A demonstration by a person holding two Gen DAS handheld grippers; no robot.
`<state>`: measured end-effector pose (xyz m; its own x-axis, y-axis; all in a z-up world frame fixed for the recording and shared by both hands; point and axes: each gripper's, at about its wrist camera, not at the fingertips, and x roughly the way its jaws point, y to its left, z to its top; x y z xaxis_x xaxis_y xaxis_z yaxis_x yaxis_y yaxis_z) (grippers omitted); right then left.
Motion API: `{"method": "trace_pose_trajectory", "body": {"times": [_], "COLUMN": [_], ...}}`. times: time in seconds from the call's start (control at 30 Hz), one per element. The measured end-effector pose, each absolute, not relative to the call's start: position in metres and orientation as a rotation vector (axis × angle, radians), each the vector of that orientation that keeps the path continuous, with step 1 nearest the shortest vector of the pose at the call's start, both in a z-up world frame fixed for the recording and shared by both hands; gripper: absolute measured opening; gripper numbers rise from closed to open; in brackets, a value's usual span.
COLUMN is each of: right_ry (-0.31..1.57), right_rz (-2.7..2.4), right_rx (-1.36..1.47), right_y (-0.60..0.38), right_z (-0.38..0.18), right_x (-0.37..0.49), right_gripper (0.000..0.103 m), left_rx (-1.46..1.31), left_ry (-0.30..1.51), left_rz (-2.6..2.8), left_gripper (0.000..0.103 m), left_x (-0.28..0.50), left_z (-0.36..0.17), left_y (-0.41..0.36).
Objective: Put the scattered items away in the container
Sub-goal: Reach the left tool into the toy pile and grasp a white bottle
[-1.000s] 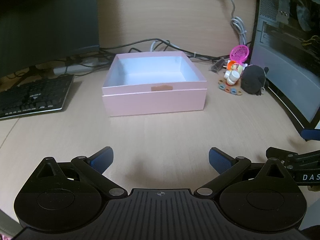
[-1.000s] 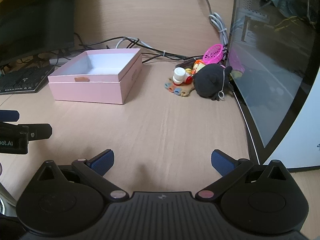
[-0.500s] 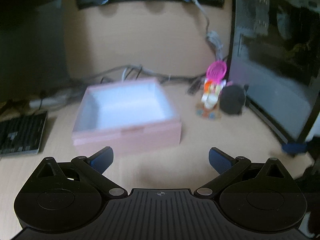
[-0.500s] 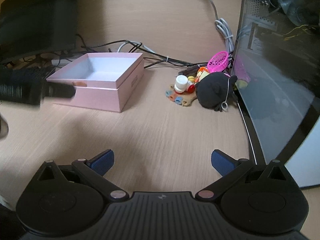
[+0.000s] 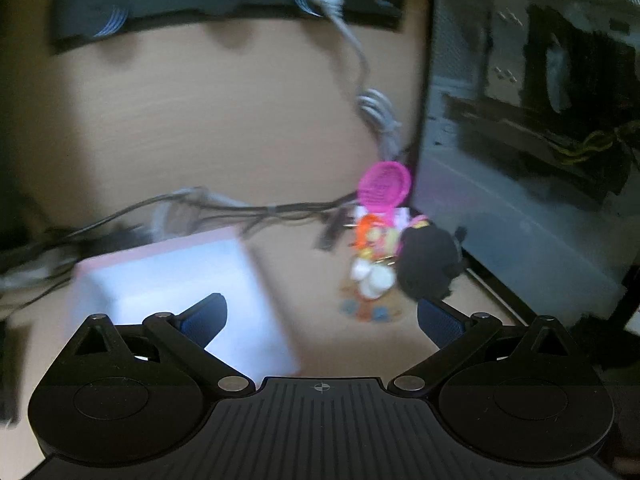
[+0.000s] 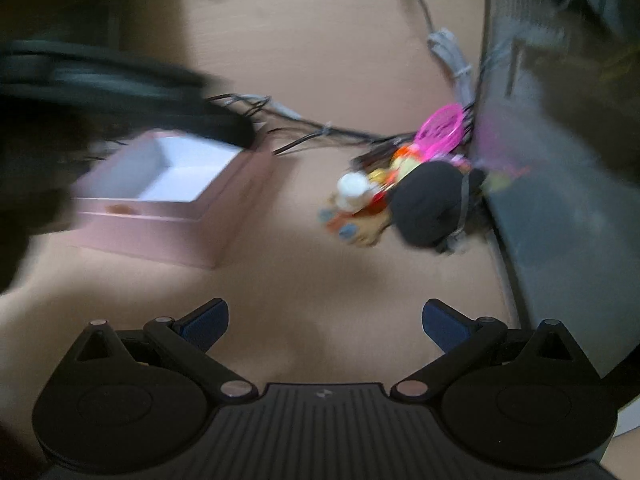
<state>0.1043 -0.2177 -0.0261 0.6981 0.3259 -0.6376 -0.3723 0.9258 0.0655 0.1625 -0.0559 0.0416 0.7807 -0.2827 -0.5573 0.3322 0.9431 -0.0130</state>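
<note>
A pink open box (image 5: 172,280) with a white inside sits on the wooden desk; it also shows in the right wrist view (image 6: 168,196). A pile of small items lies to its right: a black plush (image 5: 430,264) (image 6: 428,200), a pink strainer (image 5: 384,188) (image 6: 442,126), a white bottle (image 6: 352,188) and orange and yellow toys (image 5: 374,240). My left gripper (image 5: 322,316) is open and empty, above the box's right edge. My right gripper (image 6: 325,320) is open and empty over bare desk, short of the pile. Both views are blurred.
A computer case with a glass side (image 5: 532,160) stands right of the pile. Cables (image 5: 240,208) run behind the box. A black power strip (image 5: 224,4) is on the back wall. The blurred left gripper (image 6: 100,96) crosses above the box in the right wrist view.
Both grippers have moved forward and up toward the pile. The left gripper has swung right over the box. Both stay open.
</note>
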Motion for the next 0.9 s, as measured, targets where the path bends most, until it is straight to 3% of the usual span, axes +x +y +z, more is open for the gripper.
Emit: {"method": "trace_pose_trajectory", "body": {"times": [0.13,0.2,0.3,0.43,0.53,0.6,0.63,0.9], "right_ry": [0.705,0.707,0.719,0.722,0.712,0.708,0.706,0.725], "right_rz": [0.448,0.438,0.393,0.333,0.31,0.303,0.299,0.317], "right_rx": [-0.039,-0.035,-0.014,0.019,0.028,0.028,0.026,0.013], "right_y": [-0.219,-0.219,-0.223,-0.233,-0.239,-0.241,-0.242,-0.241], "right_z": [-0.029,-0.029,-0.03,-0.029,-0.026,-0.023,-0.022,-0.027], "right_x": [0.088,0.081,0.074,0.062,0.053,0.05,0.05,0.055], "right_gripper": [0.103,0.103,0.103,0.103,0.103,0.103,0.103,0.103], "left_rx": [0.183,0.222,0.251,0.317,0.349,0.37,0.384,0.347], "left_ry": [0.607,0.653,0.702,0.708,0.71,0.703,0.695,0.658], "left_rz": [-0.387,-0.415,-0.442,-0.451,-0.427,-0.412,-0.405,-0.503], "left_gripper": [0.098,0.06,0.072,0.071,0.058,0.034,0.031,0.031], "left_x": [0.194,0.208,0.226,0.242,0.254,0.258,0.258,0.195], "left_z": [0.024,0.014,0.001,-0.013,-0.025,-0.03,-0.031,-0.003], "left_y": [-0.096,-0.114,-0.131,-0.149,-0.159,-0.162,-0.163,-0.126]}}
